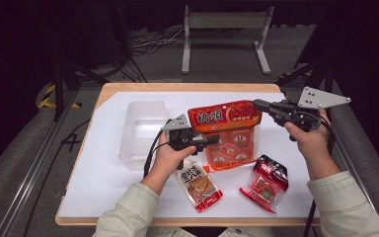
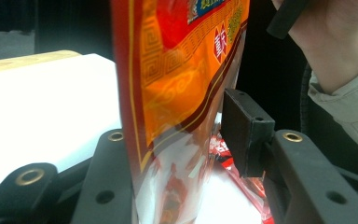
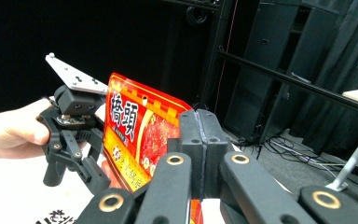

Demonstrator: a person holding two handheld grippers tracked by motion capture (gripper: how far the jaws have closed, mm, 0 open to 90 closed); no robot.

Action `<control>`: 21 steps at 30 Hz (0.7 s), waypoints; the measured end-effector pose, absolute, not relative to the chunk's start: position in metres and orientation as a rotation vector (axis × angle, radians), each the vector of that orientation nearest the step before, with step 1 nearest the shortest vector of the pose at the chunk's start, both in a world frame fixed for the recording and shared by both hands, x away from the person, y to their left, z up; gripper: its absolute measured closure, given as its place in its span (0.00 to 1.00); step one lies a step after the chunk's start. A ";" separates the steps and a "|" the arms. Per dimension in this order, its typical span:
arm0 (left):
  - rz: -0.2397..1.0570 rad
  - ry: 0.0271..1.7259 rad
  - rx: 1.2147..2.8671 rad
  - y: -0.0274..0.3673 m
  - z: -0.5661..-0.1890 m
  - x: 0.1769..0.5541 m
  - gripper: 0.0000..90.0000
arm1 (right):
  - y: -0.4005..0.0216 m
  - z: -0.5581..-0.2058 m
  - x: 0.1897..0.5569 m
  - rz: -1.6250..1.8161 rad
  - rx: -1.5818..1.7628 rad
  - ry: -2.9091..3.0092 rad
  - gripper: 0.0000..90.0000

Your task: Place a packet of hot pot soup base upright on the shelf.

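Right gripper [image 1: 257, 103], held level above the table, is clamped on the top edge of 1 large orange-red glossy plastic snack bag [image 1: 225, 133], hanging upright over the white tabletop [image 1: 103, 173]. Left gripper [image 1: 216, 139] points sideways, jaws narrowed around the bag's clear lower part, pads not visibly pressing. 2 smaller red packets [image 1: 199, 185] lie flat; 1 clear plastic tray [image 1: 140, 131] stands left.

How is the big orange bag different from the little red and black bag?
The big orange bag is held up off the table, pinched at its top corner by the right hand-held gripper, while the little red and black bag lies flat on the white table. The big orange bag is much larger. The big orange bag is orange and red; the little one has a black top. Both have clear parts showing snacks inside.
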State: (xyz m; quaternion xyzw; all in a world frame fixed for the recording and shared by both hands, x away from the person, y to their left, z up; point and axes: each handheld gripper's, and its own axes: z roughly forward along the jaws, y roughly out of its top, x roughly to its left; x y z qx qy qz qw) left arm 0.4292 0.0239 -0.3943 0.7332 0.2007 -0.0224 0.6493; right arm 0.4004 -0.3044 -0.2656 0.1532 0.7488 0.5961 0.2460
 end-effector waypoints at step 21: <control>-0.011 0.380 1.736 0.020 -0.376 0.421 0.79 | -0.313 -0.265 0.400 1.649 0.419 2.015 1.00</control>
